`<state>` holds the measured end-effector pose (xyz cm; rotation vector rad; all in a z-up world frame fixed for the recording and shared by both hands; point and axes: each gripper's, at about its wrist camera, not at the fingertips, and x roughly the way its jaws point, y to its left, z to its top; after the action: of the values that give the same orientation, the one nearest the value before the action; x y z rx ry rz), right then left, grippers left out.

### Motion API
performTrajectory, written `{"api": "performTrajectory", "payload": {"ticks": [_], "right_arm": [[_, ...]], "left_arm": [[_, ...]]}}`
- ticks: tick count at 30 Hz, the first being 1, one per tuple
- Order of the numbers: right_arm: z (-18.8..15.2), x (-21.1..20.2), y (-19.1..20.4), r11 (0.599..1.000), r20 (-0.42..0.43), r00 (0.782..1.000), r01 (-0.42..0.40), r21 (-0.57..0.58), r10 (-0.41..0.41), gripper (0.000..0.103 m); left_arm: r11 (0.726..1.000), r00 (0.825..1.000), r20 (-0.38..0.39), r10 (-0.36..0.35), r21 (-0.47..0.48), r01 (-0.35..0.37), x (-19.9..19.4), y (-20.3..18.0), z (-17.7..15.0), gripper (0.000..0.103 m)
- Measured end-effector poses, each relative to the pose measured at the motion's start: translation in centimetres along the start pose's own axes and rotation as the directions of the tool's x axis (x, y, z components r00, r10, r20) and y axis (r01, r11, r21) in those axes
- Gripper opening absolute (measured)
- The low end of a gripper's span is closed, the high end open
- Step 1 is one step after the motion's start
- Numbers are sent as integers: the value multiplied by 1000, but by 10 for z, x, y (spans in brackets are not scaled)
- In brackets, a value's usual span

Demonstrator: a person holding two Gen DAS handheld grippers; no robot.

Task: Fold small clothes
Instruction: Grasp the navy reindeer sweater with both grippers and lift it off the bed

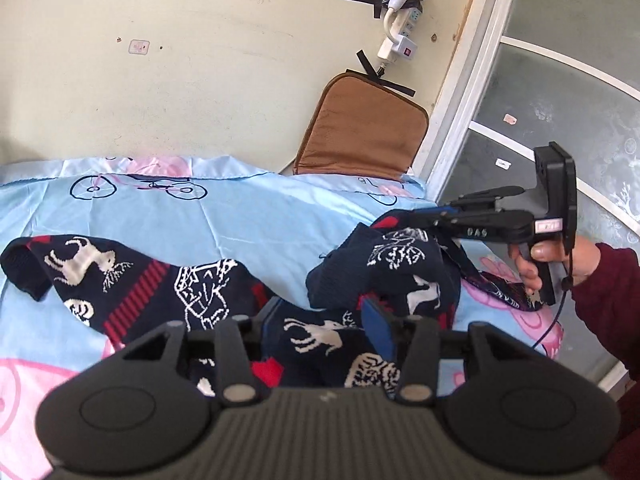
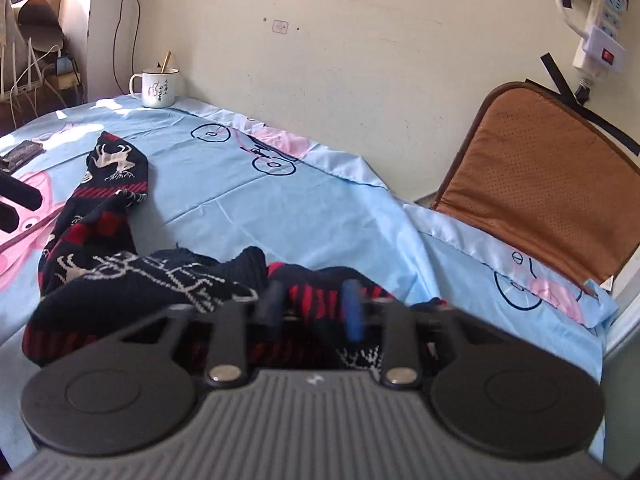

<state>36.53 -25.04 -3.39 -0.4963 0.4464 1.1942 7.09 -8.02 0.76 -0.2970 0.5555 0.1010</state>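
Note:
A dark navy knit sweater [image 1: 192, 288] with white deer and red stripes lies spread on the light blue cartoon sheet [image 1: 240, 216]. My left gripper [image 1: 325, 320] is open just above the sweater's middle, with knit showing between its fingers. At the right, a hand in a maroon sleeve holds my right gripper [image 1: 394, 222], shut on a bunched-up part of the sweater raised off the sheet. In the right wrist view the right gripper [image 2: 313, 306] has red-striped knit of the sweater [image 2: 100, 272] between its fingers, and one sleeve stretches toward the far left.
A white mug [image 2: 157, 88] with a spoon stands at the far left by the wall. A brown padded chair back [image 2: 540, 184] leans at the sheet's far right corner. A power strip [image 1: 400, 28] is taped to the wall. The covered surface ends at the right beside a glass door [image 1: 560, 100].

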Motion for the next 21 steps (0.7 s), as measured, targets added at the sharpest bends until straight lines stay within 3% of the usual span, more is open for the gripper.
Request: {"api": "performTrajectory", "payload": {"ticks": [2, 4, 6, 7, 10, 14, 16, 18, 19, 21], "right_arm": [[1, -27, -20, 994, 103, 994, 32, 109, -43, 9], [-13, -67, -39, 967, 202, 969, 95, 235, -144, 9], [-32, -102, -58, 931, 248, 939, 147, 333, -237, 9], [-42, -117, -64, 915, 255, 929, 164, 369, -269, 9], [-86, -155, -81, 836, 218, 897, 238, 495, -385, 6], [-147, -157, -92, 729, 64, 910, 285, 623, -411, 7], [-166, -146, -85, 714, -15, 910, 334, 615, -413, 11], [-172, -144, -76, 730, -9, 915, 328, 600, -404, 14], [-172, -146, -68, 746, 23, 918, 307, 591, -397, 20], [-168, -153, -56, 796, 118, 922, 248, 552, -369, 45]], "left_arm": [[1000, 1000, 1, -3, 12, 3, 4, -1, 6, 51], [999, 1000, -2, -13, 29, 13, 13, -1, 13, 54], [998, 1000, 1, -23, 54, 23, 23, -4, 19, 58], [997, 999, 5, -31, 66, 31, 31, -5, 23, 66], [991, 998, 5, -68, 117, 67, 50, -13, 33, 80], [972, 992, -49, -118, 198, 126, 81, -24, 41, 84], [969, 985, -90, -146, 188, 161, 95, -27, 44, 84], [961, 977, -106, -183, 189, 200, 99, -34, 45, 84], [954, 974, -106, -202, 206, 220, 99, -39, 45, 85], [936, 969, -100, -226, 255, 244, 96, -52, 43, 88]]}}
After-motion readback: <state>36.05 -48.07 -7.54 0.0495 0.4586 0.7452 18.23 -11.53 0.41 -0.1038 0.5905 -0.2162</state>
